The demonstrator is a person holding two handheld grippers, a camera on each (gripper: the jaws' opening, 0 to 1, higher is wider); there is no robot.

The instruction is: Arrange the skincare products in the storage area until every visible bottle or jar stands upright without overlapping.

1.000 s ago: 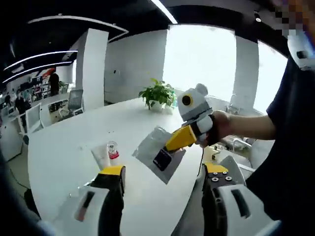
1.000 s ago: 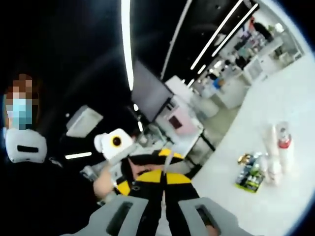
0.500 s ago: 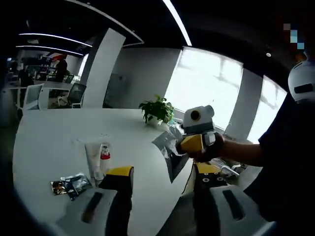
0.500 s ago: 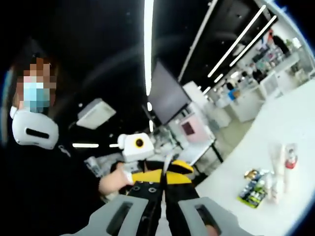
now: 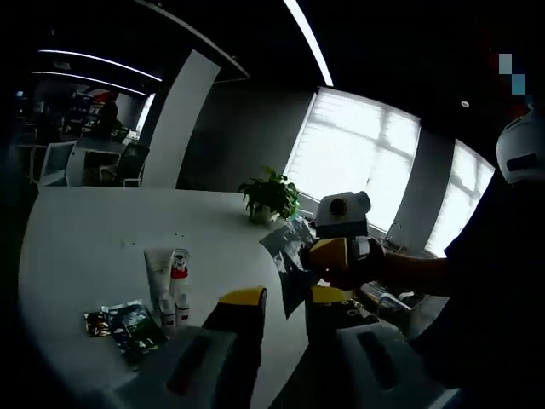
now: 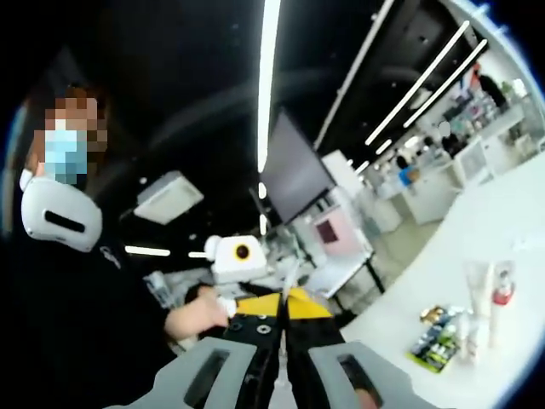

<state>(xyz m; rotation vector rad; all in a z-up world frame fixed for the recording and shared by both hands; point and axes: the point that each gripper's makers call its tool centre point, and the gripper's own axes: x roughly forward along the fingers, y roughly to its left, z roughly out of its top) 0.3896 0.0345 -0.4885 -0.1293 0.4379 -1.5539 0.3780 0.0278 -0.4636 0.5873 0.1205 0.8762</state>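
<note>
On the white table (image 5: 85,230) a white tube (image 5: 157,271) and a red-capped bottle (image 5: 180,285) stand side by side. Small bottles stand at their feet, and dark sachets (image 5: 128,325) lie in front. My right gripper (image 5: 311,256) is held up beside the table, shut on a clear plastic bag (image 5: 285,243). My left gripper (image 5: 285,300) is open with its jaws narrowed, and the bag's lower corner hangs near the gap. In the right gripper view, my right gripper (image 6: 281,307) pinches the bag's thin edge (image 6: 286,277). The tube (image 6: 473,294), bottle (image 6: 501,291) and sachets (image 6: 434,341) appear far right.
A potted plant (image 5: 271,194) stands at the table's far side before bright windows. A person in dark clothes (image 5: 485,281) stands at the right, close to both grippers. Office chairs (image 5: 128,162) and desks lie beyond the table. A dark monitor (image 6: 289,170) hangs behind.
My left gripper's jaws have drawn much closer together. Both views have shifted with the hands. The right gripper keeps its hold on the clear bag.
</note>
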